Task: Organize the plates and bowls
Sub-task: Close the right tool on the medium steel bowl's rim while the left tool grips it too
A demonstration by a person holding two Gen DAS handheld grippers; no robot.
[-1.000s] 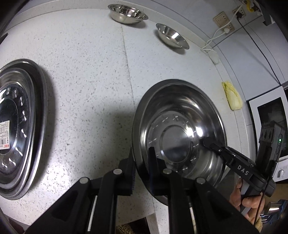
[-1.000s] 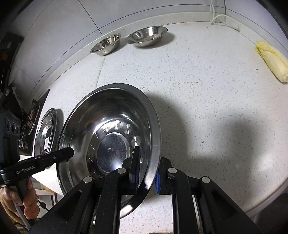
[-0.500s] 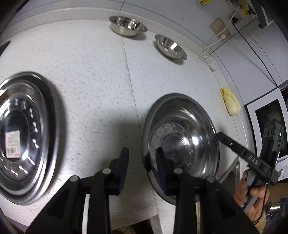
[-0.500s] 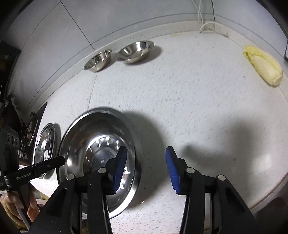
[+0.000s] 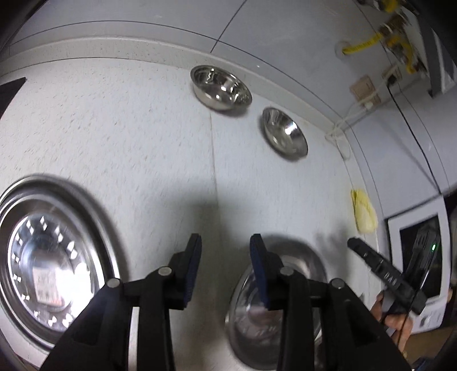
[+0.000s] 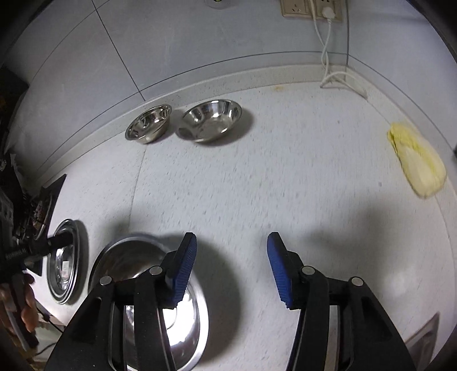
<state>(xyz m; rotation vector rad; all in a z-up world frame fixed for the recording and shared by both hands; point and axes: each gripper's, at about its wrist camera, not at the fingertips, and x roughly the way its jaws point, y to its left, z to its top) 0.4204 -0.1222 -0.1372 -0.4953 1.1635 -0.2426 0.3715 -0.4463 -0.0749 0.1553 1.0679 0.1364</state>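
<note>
A large steel plate (image 5: 300, 274) (image 6: 134, 256) lies flat near the counter's front edge, let go by both grippers. My left gripper (image 5: 225, 251) hovers above its left rim, jaws opening, nothing between them. My right gripper (image 6: 231, 256) hangs over its right rim, jaws opening and empty as well. Another steel plate stack (image 5: 42, 256) (image 6: 64, 262) rests further left. Two small steel bowls (image 5: 220, 87) (image 5: 285, 132) sit by the back wall, seen as well in the right wrist view as the left bowl (image 6: 148, 122) and the right bowl (image 6: 212, 120).
A yellow-green cabbage piece (image 6: 417, 159) (image 5: 362, 214) lies at the counter's right. A white cable (image 6: 328, 65) runs from a wall socket (image 6: 311, 8). A stove corner (image 6: 40, 205) is at far left. A white appliance (image 5: 422, 251) stands right. A hand (image 5: 394, 314) holds the other gripper.
Both grippers let go of the large plate's rims, opened, and rose backward. The plate now lies flat on the counter, lower in both views.
</note>
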